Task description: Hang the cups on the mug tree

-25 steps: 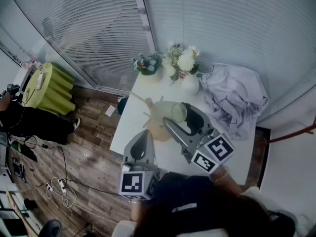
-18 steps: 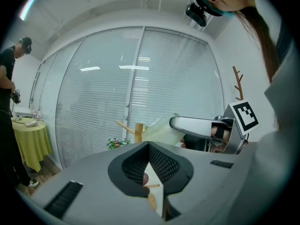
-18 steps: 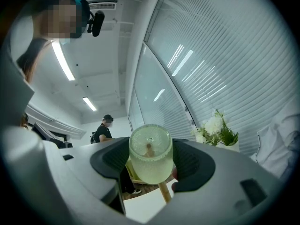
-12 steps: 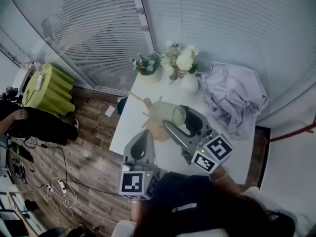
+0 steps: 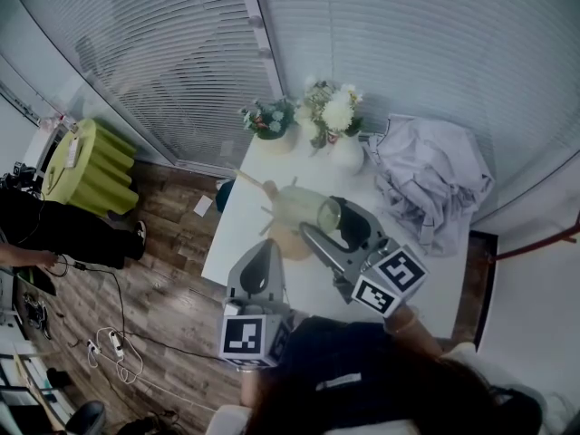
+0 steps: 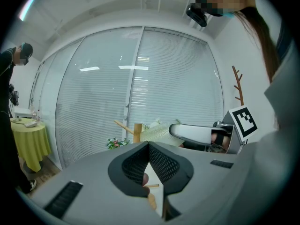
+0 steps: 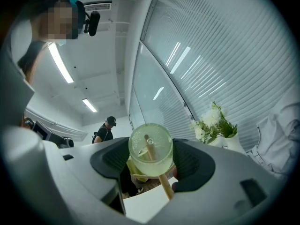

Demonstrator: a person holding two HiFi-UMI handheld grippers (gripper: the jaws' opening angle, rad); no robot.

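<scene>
left tongs (image 6: 148, 146) pressed shut on nothing, over the surface's (image 5: 237, 234) near-left corner. mug tree (image 5: 288, 229) stands toward the left edge. right tongs (image 7: 151, 159) clamp the pale green cup (image 5: 328, 213) just beside it, a wooden peg showing through the glass. crumpled cloth (image 5: 430, 184) crowds the right edge.

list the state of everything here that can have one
left hand-held gripper: shut, empty
right hand-held gripper: shut on the cup
cup: held on its side, a wooden peg showing through it
mug tree: upright on the table
blinds: lowered
cloth: crumpled on the table
</scene>
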